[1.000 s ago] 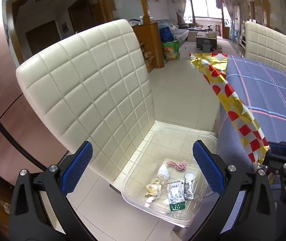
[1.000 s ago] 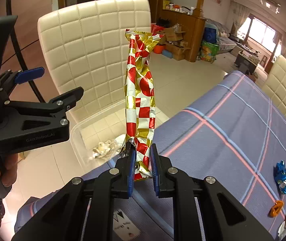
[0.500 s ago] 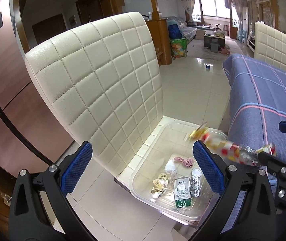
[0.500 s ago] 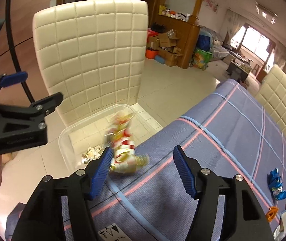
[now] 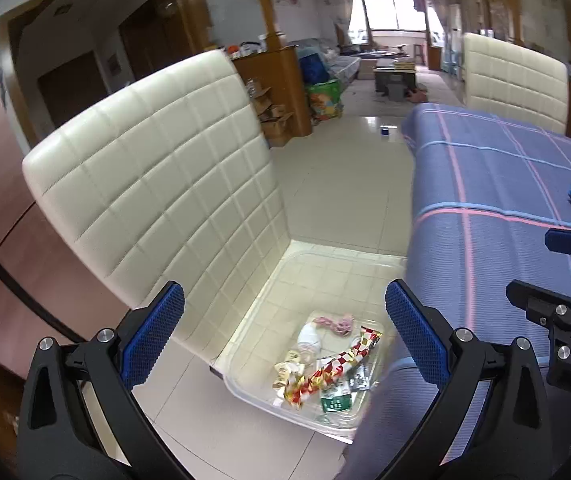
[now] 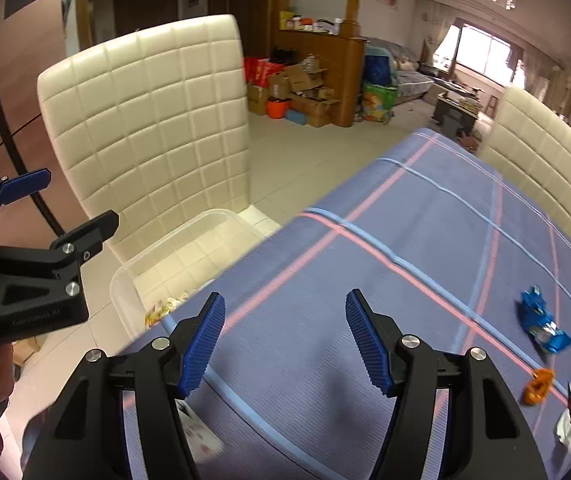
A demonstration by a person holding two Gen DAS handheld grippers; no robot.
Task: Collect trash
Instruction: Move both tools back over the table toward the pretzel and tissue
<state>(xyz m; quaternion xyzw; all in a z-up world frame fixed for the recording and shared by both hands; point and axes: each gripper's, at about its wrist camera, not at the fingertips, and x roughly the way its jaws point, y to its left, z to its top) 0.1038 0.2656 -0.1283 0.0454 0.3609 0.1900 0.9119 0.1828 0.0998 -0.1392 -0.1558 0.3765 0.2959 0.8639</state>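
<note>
We see our right claw [image 6: 285, 340] with its jaws wide apart and nothing between them, above the table [image 6: 425, 240] with the blue checked cloth. Our left claw [image 5: 285, 328] is also spread apart and holds nothing. Below it, the red and gold foil wrapper [image 5: 333, 368] lies inside the clear plastic bin [image 5: 325, 264] on the cream quilted chair [image 5: 157, 184]. A blue crumpled wrapper [image 6: 541, 322] and a small orange piece [image 6: 538, 386] lie on the table.
</note>
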